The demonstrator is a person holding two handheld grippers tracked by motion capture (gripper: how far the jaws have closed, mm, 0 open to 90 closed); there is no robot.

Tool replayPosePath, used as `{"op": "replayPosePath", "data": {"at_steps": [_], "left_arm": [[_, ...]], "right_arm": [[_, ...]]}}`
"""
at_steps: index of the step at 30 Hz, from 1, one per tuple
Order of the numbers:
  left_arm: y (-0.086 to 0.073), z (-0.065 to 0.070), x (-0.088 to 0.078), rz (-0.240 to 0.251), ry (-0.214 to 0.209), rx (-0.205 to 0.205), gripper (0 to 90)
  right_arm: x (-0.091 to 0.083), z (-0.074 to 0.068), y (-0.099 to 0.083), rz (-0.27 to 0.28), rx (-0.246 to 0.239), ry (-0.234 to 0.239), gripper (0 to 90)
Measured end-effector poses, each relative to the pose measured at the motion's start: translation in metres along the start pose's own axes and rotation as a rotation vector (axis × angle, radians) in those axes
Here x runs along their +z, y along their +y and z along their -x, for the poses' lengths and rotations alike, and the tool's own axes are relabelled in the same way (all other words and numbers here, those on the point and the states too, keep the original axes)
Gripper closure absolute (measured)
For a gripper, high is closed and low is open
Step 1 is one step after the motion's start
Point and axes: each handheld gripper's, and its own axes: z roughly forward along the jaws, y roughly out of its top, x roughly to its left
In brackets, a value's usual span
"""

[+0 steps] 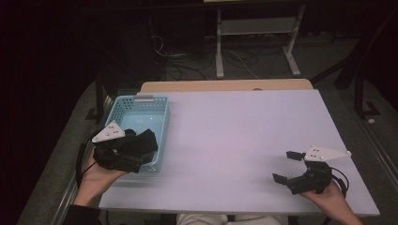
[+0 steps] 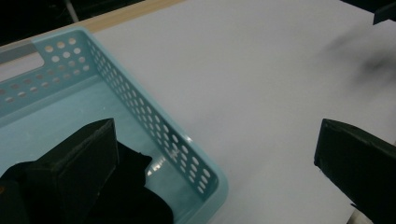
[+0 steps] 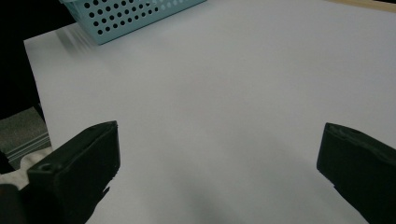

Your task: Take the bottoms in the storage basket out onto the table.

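Left gripper (image 1: 149,140) jaws are standing wide apart, gripping nothing, straddling the near right wall of the light blue perforated plastic basket (image 1: 163,123); one jaw is inside, over a black object (image 2: 135,186) lying on the basket floor, the other is over the pale lavender tabletop (image 1: 244,136). The left hand (image 1: 96,173) is holding it from the near left corner, forearm angling inward. Right gripper (image 1: 287,166) jaws are also spread wide and empty, hovering over bare tabletop near the right front edge, well apart from the basket; the right hand (image 1: 328,192) is cupping it from below, pointing left.
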Motion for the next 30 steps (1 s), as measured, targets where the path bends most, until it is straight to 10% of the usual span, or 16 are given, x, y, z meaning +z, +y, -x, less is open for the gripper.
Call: {"op": "replayPosePath", "data": {"at_steps": [30], "left_arm": [[0.015, -0.059, -0.038, -0.010, 0.106, -0.073, 0.0]], "right_arm": [[0.001, 0.001, 0.000, -0.001, 0.007, -0.006, 0.0]]}}
